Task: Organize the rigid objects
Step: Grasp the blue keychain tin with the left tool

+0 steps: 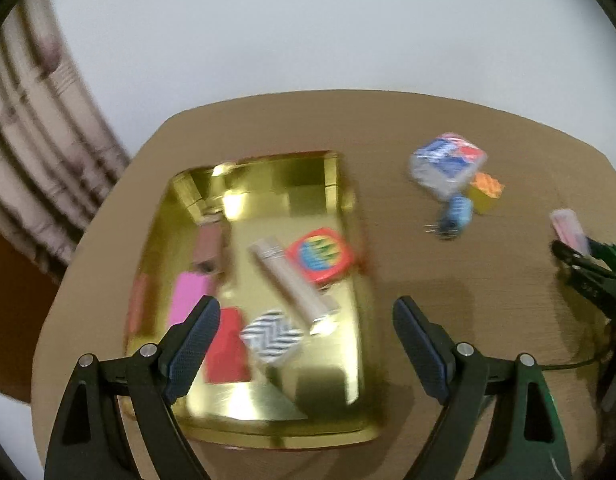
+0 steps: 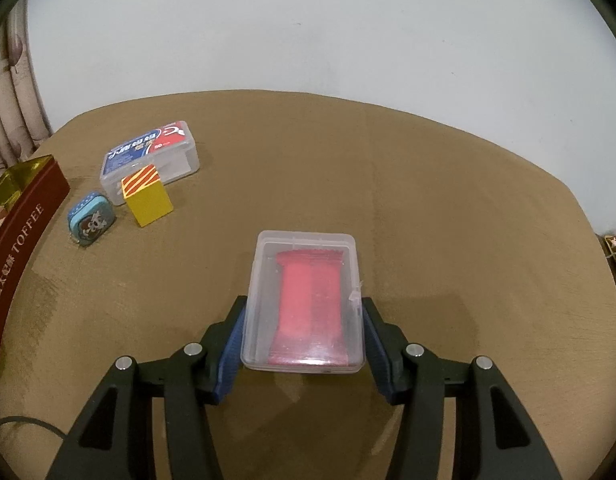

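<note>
My right gripper is shut on a clear plastic box with red packets inside, its blue pads pressing both long sides. The box casts a shadow on the brown table. My left gripper hangs open over the near end of a gold tin tray, nothing between its fingers. In the tray lie a silver bar, a round red tin, a chevron-patterned block, a red piece, a pink piece and a brown piece. The view is blurred.
Loose on the table beside the tray: a blue-labelled clear box, a yellow block with a striped top and a small blue tin. The tin's dark red "TOFFEE" wall stands at the left. A curtain hangs behind.
</note>
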